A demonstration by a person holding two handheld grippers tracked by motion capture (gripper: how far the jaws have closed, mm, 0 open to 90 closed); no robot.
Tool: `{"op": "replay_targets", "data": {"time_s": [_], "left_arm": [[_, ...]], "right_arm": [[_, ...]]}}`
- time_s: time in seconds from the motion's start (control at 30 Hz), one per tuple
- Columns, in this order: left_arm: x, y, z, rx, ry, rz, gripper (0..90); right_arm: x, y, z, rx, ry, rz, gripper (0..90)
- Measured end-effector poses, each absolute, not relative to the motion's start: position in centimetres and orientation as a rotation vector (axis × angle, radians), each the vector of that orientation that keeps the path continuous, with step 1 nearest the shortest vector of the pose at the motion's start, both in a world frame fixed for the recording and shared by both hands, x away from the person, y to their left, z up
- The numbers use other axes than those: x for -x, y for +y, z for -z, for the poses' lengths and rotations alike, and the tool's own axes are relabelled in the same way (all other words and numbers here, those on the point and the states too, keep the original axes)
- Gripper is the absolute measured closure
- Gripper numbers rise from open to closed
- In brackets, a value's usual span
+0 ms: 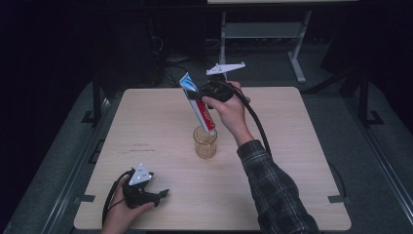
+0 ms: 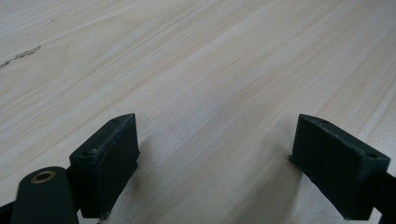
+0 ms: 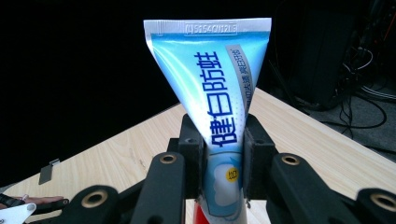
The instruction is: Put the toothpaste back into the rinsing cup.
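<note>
Dark surroundings frame a pale wooden table (image 1: 292,161). At its near left corner the left gripper (image 1: 163,193) rests low on the wood, jaws wide with nothing between them. Toward the middle stands a glass (image 1: 204,142), and a tube (image 1: 197,105) leans above it, red cap end down at the rim, crimped end up and to the left. The right gripper (image 1: 198,94) is clamped on the tube's midsection. Picking up looks done; what seems left is lowering the tube into the glass and letting go.
</note>
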State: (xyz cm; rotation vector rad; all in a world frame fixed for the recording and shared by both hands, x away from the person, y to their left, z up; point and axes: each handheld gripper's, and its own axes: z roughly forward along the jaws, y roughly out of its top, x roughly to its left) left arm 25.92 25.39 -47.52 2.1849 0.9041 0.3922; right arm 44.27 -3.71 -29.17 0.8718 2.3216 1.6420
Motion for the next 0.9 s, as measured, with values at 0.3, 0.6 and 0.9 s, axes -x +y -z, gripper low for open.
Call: {"op": "replay_targets", "data": {"time_s": [0.3,0.6,0.9], "left_arm": [[-25.9,25.4,47.5,-2.185,0.904,-0.392,13.4],[-25.9,25.4,47.5,-2.187,0.902,-0.392,13.4],[-25.9,25.4,47.5,-2.189,0.901,-0.393,13.4]], "right_arm": [[-44.3,-3.5,29.8,-0.875,2.332,-1.643,73.3],[-44.4,-3.7,30.8,-0.886,2.346,-1.634,73.1],[-44.4,-3.8,31.7,-0.894,2.357,-1.628,73.0]]}}
